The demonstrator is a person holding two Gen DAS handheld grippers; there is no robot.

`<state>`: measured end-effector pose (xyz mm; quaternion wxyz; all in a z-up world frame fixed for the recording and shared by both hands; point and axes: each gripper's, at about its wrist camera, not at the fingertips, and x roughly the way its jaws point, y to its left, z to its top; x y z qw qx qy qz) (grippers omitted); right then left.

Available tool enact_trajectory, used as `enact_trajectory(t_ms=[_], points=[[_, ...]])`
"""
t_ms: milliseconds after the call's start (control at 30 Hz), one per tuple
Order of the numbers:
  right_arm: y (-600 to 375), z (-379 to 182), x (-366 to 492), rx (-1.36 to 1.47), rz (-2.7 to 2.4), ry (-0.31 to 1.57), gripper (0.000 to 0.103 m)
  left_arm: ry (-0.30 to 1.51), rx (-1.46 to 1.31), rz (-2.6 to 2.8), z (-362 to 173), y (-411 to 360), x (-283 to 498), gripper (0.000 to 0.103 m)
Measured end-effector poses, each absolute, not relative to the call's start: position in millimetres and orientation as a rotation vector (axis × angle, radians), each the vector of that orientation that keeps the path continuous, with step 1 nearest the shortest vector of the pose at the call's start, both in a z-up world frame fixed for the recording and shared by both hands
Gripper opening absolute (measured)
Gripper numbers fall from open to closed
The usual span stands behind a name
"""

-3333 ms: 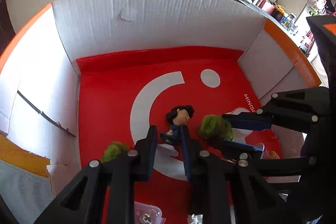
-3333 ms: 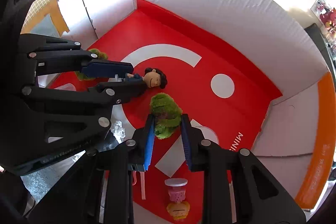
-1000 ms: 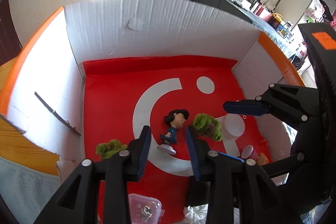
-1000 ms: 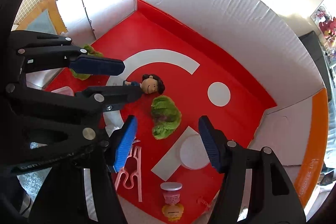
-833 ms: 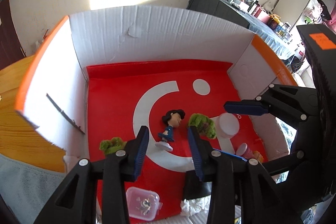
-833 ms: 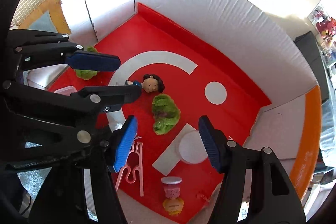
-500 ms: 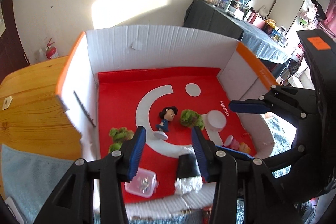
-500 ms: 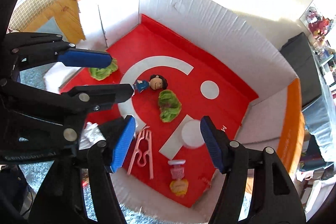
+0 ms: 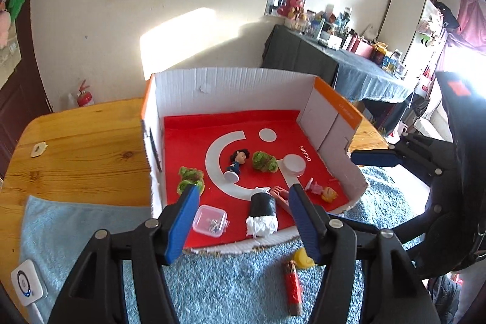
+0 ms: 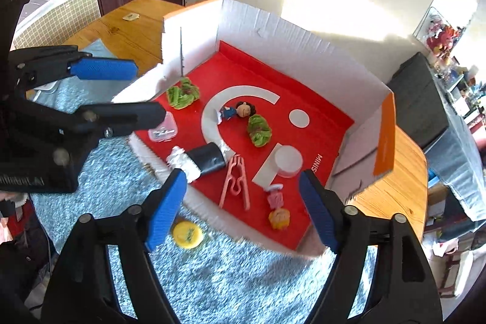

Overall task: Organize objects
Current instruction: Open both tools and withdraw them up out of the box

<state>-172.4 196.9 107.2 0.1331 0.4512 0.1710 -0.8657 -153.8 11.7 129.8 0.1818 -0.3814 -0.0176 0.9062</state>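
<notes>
A shallow cardboard box [image 9: 231, 81] [image 10: 303, 29] with a red floor holds a dark-haired figurine [image 9: 235, 161] [image 10: 237, 111], two green lettuce toys [image 9: 265, 161] [image 10: 258, 129] [image 9: 189, 178] [image 10: 182, 91], a white lid [image 9: 294, 164] [image 10: 287, 160], a pink clip [image 10: 235, 187], a clear case [image 9: 210, 220] [image 10: 162, 129], a black roll [image 9: 261, 213] [image 10: 203, 161] and a small pink-and-yellow toy [image 9: 320, 190] [image 10: 278, 207]. My left gripper [image 9: 244, 220] [image 10: 127, 90] and right gripper [image 10: 241, 211] are both open and empty, raised in front of the box.
The box stands on a wooden table [image 9: 76, 141] [image 10: 395, 193] with a blue fuzzy mat [image 9: 227, 287] [image 10: 227, 272] in front. On the mat lie a yellow cap [image 9: 302, 258] [image 10: 186, 233] and a red stick [image 9: 292, 284]. A white device [image 9: 27, 284] sits at the left.
Both grippers let go of the figurine and the lettuce toy, opened, and have pulled back and up out of the box. The toys stay on the red floor.
</notes>
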Motion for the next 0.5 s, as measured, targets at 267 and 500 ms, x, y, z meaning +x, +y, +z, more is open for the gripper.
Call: enact_trajectory(t_ms=[267,500], points=[[198.6,113.7,-123.1,1.199,-2.601,0.422,0.081,-0.053,-0.974,2.621,136.5,1.8,-116.7,0.077],[204.8,120.9,-91.9,1.112,-2.701,0.275,0.085,-0.026,-0.874,2.685,141.5,-1.4,-82.3,0.09]])
